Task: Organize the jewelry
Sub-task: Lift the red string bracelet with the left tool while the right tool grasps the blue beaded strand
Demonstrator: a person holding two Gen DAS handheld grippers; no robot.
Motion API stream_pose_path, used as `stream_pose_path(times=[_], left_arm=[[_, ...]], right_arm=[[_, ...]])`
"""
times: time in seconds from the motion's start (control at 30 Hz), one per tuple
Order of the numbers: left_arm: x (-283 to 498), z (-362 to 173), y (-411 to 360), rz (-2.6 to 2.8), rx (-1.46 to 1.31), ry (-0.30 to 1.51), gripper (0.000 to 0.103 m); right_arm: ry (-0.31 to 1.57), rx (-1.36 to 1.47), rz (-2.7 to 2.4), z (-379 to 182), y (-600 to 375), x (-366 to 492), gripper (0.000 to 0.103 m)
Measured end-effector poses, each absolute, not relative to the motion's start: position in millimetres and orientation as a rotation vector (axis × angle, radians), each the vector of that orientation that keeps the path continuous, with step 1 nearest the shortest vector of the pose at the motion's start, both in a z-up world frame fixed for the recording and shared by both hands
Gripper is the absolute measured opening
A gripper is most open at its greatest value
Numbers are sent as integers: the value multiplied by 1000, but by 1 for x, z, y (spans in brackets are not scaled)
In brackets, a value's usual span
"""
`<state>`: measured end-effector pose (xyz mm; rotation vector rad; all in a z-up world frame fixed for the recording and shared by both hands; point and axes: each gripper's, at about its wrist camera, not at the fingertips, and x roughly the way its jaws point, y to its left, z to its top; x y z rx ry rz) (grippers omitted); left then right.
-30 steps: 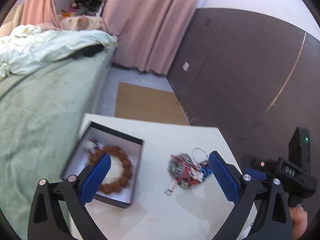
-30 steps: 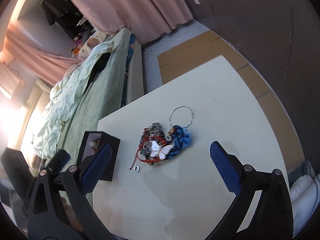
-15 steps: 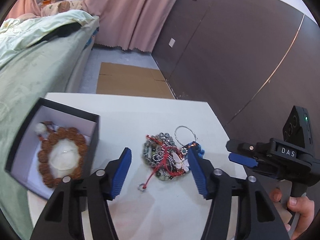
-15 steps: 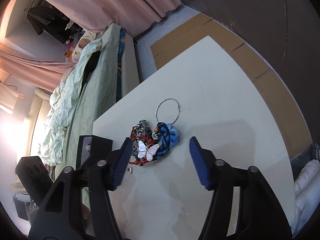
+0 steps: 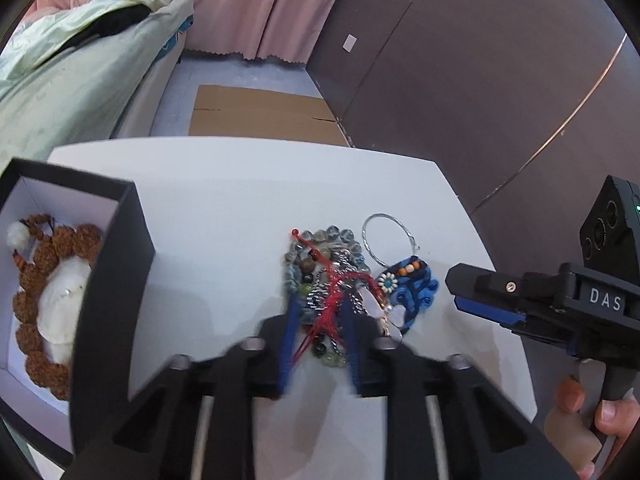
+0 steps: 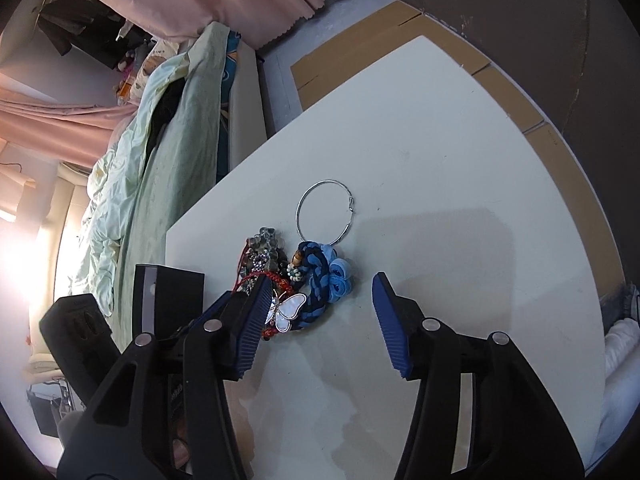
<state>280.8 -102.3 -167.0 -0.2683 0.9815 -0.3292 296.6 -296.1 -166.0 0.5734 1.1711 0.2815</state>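
A pile of jewelry (image 5: 340, 280) lies on the white table (image 5: 224, 200): grey beads, a red cord bracelet (image 5: 332, 304), a blue braided bracelet (image 5: 416, 292), a silver hoop (image 5: 390, 240). My left gripper (image 5: 320, 320) has narrowed its jaws around the red cord and grey beads; I cannot tell whether it grips them. A black box (image 5: 116, 264) at the left holds a brown bead bracelet (image 5: 36, 280). My right gripper (image 6: 320, 312) is open just short of the pile (image 6: 296, 280), above the table. The butterfly pendant (image 6: 290, 310) lies by its left finger.
A bed with a green cover (image 5: 68, 80) stands beyond the table's left side. Flat cardboard (image 5: 260, 116) lies on the floor behind the table. A dark wall (image 5: 480, 80) runs along the right. The black box also shows in the right wrist view (image 6: 168, 300).
My left gripper moved right from the box onto the pile and narrowed its jaws around the red cord. My right gripper came closer to the pile and narrowed a little.
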Motion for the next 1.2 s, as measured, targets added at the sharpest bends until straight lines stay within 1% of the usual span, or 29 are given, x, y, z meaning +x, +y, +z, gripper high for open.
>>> stream_pose_path(times=[0.03, 0.43, 0.67, 0.73, 0.77, 0.8, 0.83, 0.9, 1.2], left_arm=[[281, -166, -102, -332, -269, 980, 4], [265, -133, -93, -402, -323, 865, 3], [251, -109, -83, -421, -344, 796, 3], [247, -105, -77, -415, -354, 781, 3], [246, -103, -74, -411, -356, 776, 3], [245, -102, -71, -408, -358, 770, 3], [244, -99, -68, -405, -364, 762, 3], [241, -95, -61, -399, -372, 748, 3], [229, -77, -31, -348, -403, 699, 3]], right_arm=[[1173, 573, 285, -167, -295, 297, 54], [1194, 490, 276, -176, -283, 303, 54], [1153, 389, 258, -175, -270, 304, 53], [1151, 363, 259, -176, -265, 304, 35], [1161, 360, 259, -178, -264, 304, 28], [1155, 355, 255, -178, -264, 303, 19], [1158, 358, 257, -178, -264, 303, 19], [1145, 393, 270, -175, -268, 302, 15], [1030, 484, 353, -140, -272, 290, 14]])
